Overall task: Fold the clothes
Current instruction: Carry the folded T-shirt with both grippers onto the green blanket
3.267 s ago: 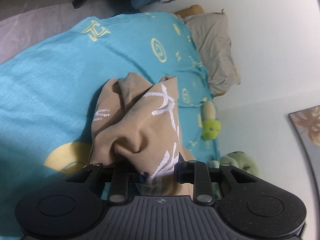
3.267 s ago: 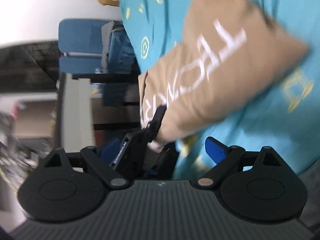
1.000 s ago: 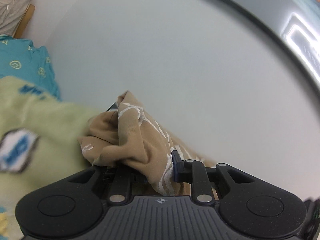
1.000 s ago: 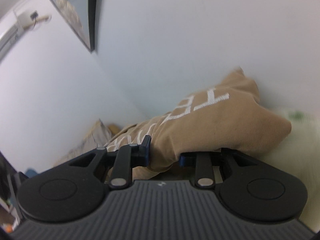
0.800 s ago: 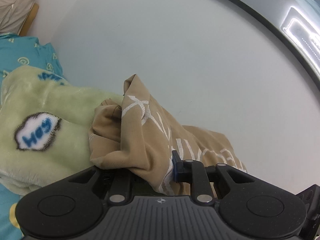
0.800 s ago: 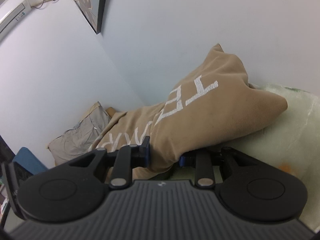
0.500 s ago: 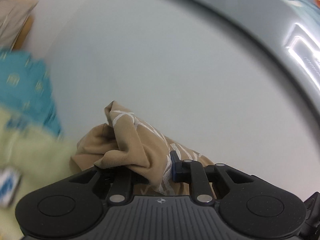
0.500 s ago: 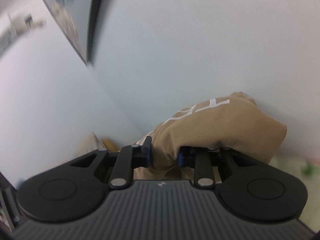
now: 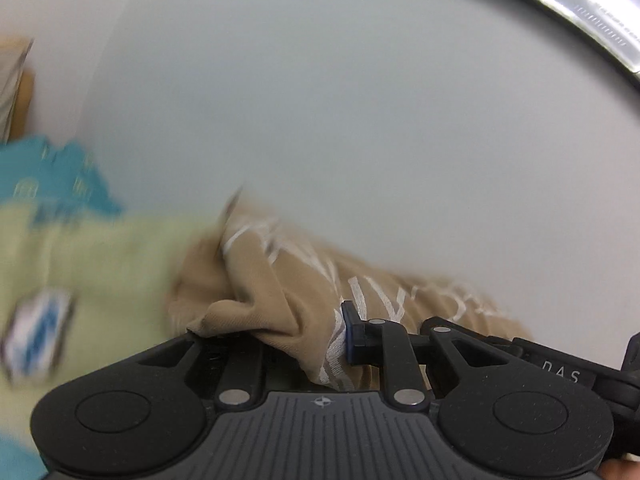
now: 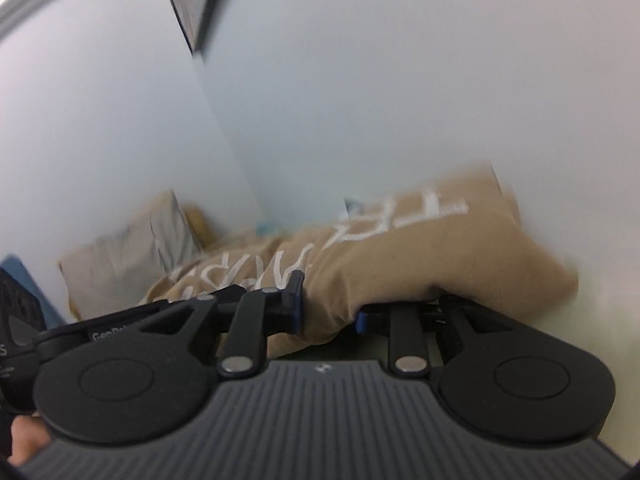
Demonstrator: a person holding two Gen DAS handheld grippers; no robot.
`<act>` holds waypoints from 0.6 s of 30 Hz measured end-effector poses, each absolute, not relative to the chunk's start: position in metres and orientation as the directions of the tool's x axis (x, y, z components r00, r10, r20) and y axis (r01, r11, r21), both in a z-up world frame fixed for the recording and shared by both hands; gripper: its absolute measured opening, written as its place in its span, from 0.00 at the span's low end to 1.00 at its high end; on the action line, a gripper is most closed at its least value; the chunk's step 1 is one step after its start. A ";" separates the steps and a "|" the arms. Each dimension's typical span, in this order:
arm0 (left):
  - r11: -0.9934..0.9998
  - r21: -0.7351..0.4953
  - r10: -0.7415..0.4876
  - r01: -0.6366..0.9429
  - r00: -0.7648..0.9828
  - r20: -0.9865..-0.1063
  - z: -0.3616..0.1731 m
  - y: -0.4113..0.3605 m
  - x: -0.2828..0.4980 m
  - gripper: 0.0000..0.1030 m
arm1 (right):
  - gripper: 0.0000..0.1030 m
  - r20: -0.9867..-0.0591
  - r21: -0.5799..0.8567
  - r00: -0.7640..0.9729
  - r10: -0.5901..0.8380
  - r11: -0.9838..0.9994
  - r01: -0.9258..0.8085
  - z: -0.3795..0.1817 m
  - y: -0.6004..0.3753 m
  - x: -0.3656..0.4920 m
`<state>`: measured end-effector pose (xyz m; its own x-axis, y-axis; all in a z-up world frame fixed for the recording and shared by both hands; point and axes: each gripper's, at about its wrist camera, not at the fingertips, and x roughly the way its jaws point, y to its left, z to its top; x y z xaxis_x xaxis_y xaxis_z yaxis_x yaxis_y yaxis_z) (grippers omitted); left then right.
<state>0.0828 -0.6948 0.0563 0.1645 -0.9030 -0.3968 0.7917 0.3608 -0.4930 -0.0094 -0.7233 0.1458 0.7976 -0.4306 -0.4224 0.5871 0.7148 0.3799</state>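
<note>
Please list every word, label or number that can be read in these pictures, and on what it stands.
"DAS": on the black gripper part at the right edge of the left wrist view.
"Gen…", the rest hidden: on the black gripper part in the right wrist view.
White lettering on the tan garment: too blurred and creased to read.

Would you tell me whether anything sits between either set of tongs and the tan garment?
Nothing visible does. The left tongs and the right tongs are each already clamped on bunched folds of the tan garment, which spans between them above the pale green blanket.
</note>
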 end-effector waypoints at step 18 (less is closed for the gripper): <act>0.552 -0.165 -0.791 0.817 0.450 -0.414 0.174 -0.574 0.022 1.00 | 0.82 -0.461 0.271 0.709 -0.534 0.676 0.685 0.215 -0.640 -0.038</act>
